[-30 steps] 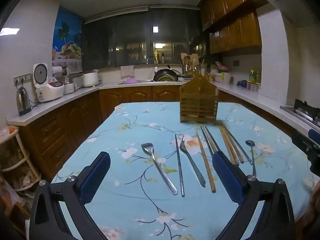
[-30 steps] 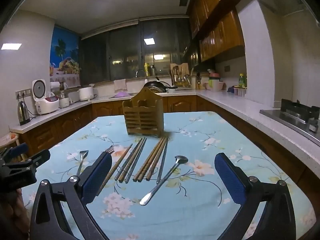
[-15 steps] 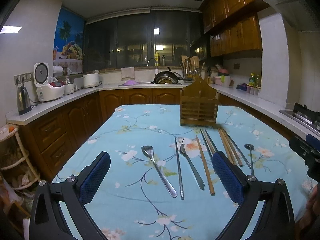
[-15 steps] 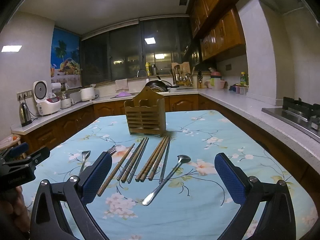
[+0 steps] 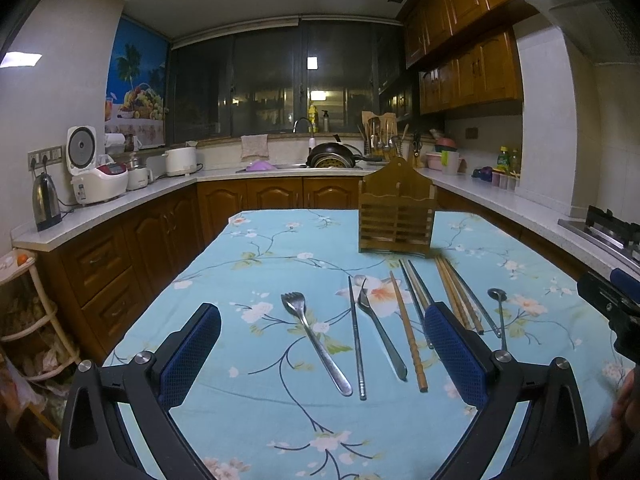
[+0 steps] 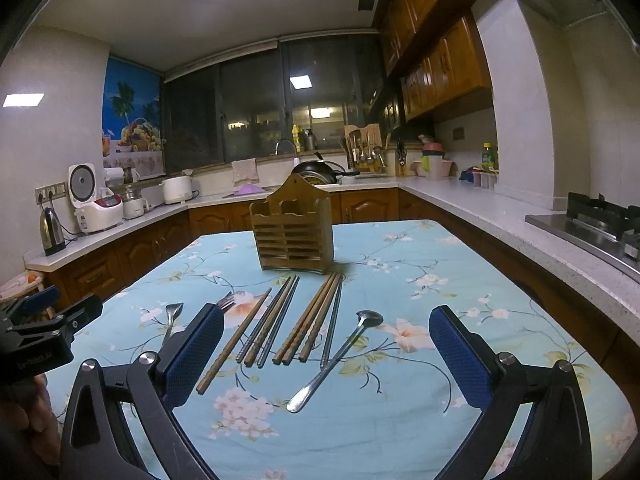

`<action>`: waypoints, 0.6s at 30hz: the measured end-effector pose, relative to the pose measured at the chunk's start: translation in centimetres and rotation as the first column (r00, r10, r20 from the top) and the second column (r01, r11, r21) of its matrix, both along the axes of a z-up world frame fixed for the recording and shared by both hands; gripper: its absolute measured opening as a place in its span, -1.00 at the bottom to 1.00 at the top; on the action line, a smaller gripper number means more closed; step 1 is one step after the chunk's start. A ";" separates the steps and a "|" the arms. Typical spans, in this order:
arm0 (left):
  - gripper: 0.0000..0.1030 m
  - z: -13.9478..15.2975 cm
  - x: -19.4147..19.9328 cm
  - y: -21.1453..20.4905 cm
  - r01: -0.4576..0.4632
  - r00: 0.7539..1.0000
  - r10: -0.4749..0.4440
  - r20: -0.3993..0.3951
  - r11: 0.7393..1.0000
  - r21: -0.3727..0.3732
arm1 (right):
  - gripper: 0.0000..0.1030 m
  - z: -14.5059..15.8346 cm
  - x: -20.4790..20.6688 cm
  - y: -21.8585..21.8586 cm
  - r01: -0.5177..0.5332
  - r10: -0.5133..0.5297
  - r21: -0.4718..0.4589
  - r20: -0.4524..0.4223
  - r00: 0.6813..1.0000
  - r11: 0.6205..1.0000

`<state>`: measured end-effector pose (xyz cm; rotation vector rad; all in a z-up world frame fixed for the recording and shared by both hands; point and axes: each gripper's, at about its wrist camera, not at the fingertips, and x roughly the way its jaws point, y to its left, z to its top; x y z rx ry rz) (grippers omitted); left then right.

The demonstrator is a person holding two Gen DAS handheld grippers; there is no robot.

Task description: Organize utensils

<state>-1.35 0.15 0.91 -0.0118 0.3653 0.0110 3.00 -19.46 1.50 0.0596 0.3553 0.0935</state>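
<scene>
A wooden utensil holder [image 5: 396, 218] [image 6: 293, 236] stands upright on the floral blue tablecloth. In front of it lie a steel fork [image 5: 314, 344], a second fork [image 5: 380, 330], a steel chopstick [image 5: 356, 336], a wooden chopstick [image 5: 408, 332] [image 6: 234, 340], several more chopsticks [image 6: 304, 320] and a steel spoon [image 6: 336, 360] [image 5: 498, 312]. My left gripper [image 5: 322, 350] is open and empty above the forks. My right gripper [image 6: 326, 356] is open and empty above the spoon and chopsticks.
The table [image 5: 240, 408] is ringed by kitchen counters: a kettle [image 5: 46, 202] and rice cooker [image 5: 96, 174] at left, a sink with a pan [image 5: 334, 156] at the back, a stove [image 6: 600, 220] at right. A rack [image 5: 24, 320] stands at far left.
Both grippers have risen and tilted slightly, so the utensils and holder sit a little lower in view. Both stay open and empty. Nothing on the table has moved.
</scene>
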 end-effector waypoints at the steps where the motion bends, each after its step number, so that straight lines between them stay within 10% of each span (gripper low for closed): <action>1: 0.98 0.0 0.0 0.0 0.000 1.000 0.000 -0.001 1.000 -0.001 | 1.00 0.0 -0.1 0.1 0.000 0.000 0.001 0.000 1.000 1.000; 18: 0.98 -0.1 1.2 0.2 0.008 0.999 -0.008 -0.040 1.000 -0.011 | 1.00 -0.3 0.0 0.0 -0.002 0.002 0.010 -0.022 1.000 1.000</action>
